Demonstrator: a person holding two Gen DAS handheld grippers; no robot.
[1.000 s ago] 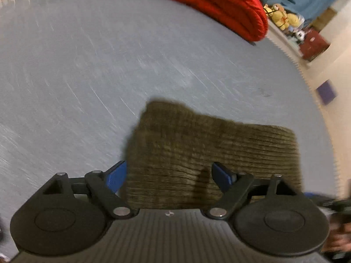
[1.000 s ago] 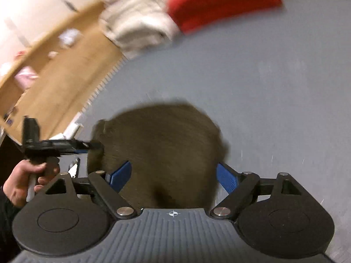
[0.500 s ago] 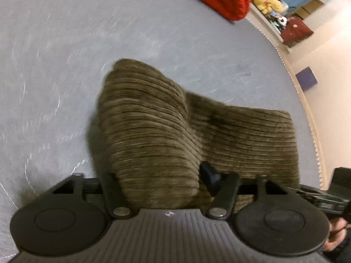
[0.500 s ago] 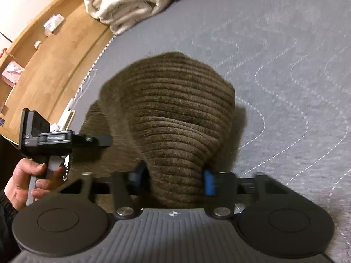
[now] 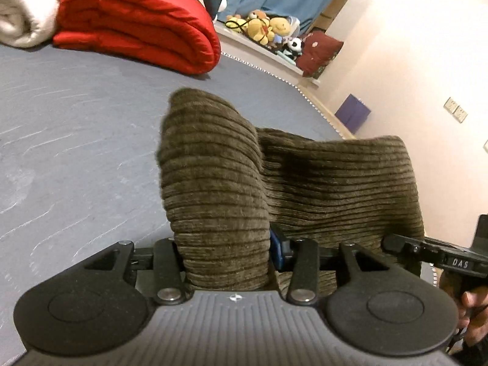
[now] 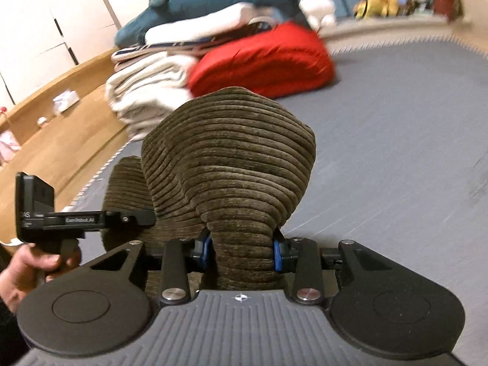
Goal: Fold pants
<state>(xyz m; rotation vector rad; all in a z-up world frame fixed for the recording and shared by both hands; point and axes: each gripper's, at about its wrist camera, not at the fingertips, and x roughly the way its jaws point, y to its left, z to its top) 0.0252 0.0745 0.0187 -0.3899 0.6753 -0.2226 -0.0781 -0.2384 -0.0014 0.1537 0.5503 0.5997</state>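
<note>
Item: olive-brown wide-rib corduroy pants [image 5: 320,183], bunched, gripped at two spots and raised off the grey quilted bed cover w/ pale wavy stitching [image 5: 76,140]; the cloth spans betw. the two tools, ribs running crosswise. Left gripper [image 5: 225,253]: black linkage w/ blue pads, jaws have just been closing, now clamped on a thick fold of the pants; the fold bulges up and forward over the jaws, left pad hidden by fabric, right blue pad [image 5: 276,251] pressed into it. Right gripper [image 6: 242,251]: same build, jaws also closed in during the last moment, both blue pads [image 6: 202,251] pinching a narrow neck of cloth, w/ a rounded hump of corduroy mushrooming above. In the right-wrist view the person's left hand [image 6: 27,267] grips the other tool's handle at lower left, a lobe of pants just beside it; in the left-wrist view the right tool enters at far right edge. Backgrd, far end of bed: folded red padded quilt [image 5: 137,21], rolled cream blanket [image 6: 146,91] touching it, blue plush shark [image 6: 219,0] atop a stack of bedding. Also: row of yellow soft toys [image 5: 265,27] on a ledge, purple box [image 5: 352,113] by the pale wall, wooden ledge [image 6: 55,140] alongside the bed. Right-wrist view motion-blurred.
</note>
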